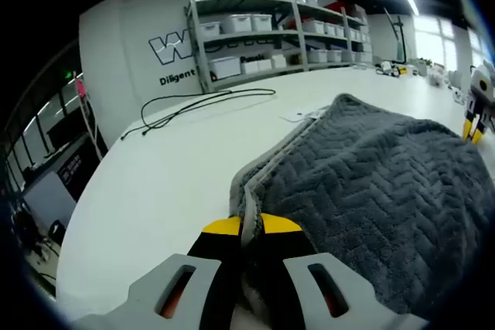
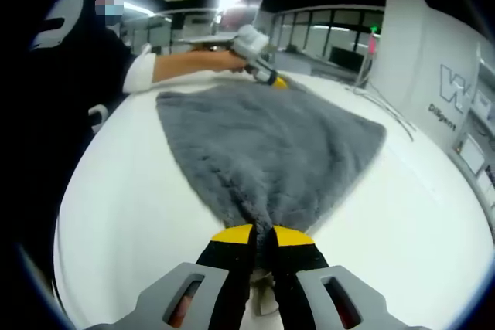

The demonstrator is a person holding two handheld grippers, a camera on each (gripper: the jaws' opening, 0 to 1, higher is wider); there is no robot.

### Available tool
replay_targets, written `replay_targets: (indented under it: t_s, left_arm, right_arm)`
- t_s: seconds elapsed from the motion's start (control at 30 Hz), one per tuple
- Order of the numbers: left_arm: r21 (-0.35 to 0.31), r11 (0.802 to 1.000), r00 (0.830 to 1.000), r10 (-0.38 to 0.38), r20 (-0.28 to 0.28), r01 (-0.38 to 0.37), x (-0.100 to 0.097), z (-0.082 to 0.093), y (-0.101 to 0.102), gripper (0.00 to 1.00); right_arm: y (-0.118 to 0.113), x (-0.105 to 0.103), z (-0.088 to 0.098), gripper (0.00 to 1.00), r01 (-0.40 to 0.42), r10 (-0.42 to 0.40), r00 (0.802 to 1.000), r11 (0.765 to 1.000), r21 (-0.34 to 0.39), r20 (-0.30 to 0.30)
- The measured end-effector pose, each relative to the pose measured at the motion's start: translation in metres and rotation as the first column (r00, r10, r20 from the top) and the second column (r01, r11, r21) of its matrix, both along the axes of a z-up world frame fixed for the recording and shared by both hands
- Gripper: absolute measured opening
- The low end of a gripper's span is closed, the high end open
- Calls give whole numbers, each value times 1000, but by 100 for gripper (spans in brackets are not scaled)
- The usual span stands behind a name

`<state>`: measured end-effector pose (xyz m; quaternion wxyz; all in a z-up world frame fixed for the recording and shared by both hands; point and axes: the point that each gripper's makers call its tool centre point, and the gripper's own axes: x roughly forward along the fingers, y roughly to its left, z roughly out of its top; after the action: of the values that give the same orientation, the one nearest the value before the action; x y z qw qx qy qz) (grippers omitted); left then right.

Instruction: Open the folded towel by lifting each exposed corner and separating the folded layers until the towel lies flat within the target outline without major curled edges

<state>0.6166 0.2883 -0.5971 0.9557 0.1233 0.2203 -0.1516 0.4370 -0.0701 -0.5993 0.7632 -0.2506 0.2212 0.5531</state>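
Note:
A dark grey plush towel with a pale trimmed edge lies spread on the white table. My left gripper is shut on its near edge, the cloth pinched between the yellow-tipped jaws. In the right gripper view the towel stretches away across the table, and my right gripper is shut on a bunched corner of it. The left gripper shows at the towel's far corner, held by a person's hand. The right gripper shows at the towel's far right edge in the left gripper view.
A black cable trails over the table behind the towel. Shelves with white bins stand against the far wall. Small items sit at the table's far right. A person in dark clothes stands at the table's left side.

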Motion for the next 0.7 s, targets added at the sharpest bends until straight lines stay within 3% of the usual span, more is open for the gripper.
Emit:
replay_targets:
  t_s: [0.7]
  left_arm:
    - [10, 1000, 1000, 10, -18, -10, -19, 0, 2, 6]
  right_arm:
    - [-6, 9, 0, 8, 15, -15, 1000, 1000, -13, -9]
